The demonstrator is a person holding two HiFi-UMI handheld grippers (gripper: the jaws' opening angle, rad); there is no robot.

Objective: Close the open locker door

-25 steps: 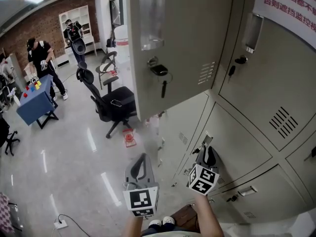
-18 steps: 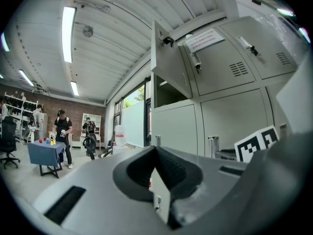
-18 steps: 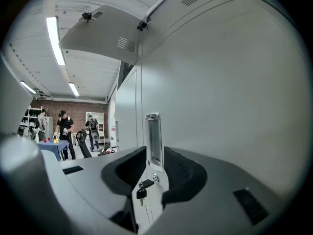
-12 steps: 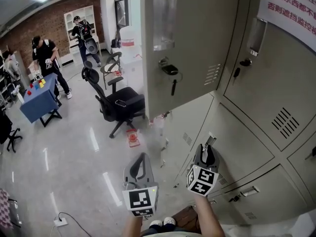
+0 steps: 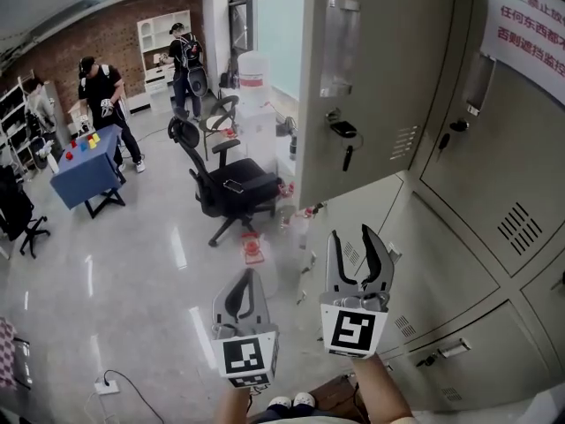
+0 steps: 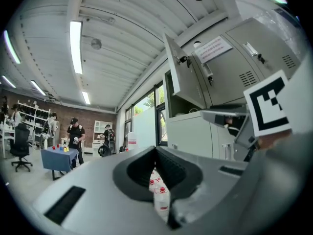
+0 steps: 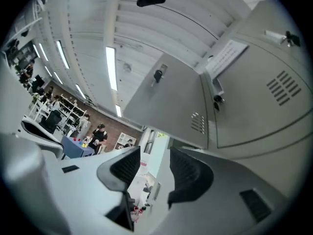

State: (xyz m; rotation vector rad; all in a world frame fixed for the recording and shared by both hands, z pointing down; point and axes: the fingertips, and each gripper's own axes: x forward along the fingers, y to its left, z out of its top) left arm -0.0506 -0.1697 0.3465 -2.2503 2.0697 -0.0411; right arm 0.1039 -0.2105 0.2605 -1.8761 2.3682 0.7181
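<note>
The grey locker door (image 5: 380,87) stands open at the upper middle of the head view, with a key (image 5: 347,155) hanging from its lock and a vent beside it. My right gripper (image 5: 357,247) is raised below the door and apart from it. It is open, its jaws have just been opening, and nothing is between them. In the right gripper view the door (image 7: 166,97) hangs above the spread right gripper (image 7: 154,154). My left gripper (image 5: 245,291) is lower and to the left, shut and empty. The left gripper view shows its tips (image 6: 155,152) together and the door (image 6: 183,77) high up.
Closed lockers (image 5: 494,175) fill the right side, under a notice with red print (image 5: 530,25). A black office chair (image 5: 228,184) stands on the glossy floor left of the door. Farther back are a blue table (image 5: 84,162) and three people. A power strip (image 5: 104,384) lies near my feet.
My right gripper has risen towards the door and its jaws have spread apart. The left gripper has shifted a little. The head view has panned, so the door sits further right.
</note>
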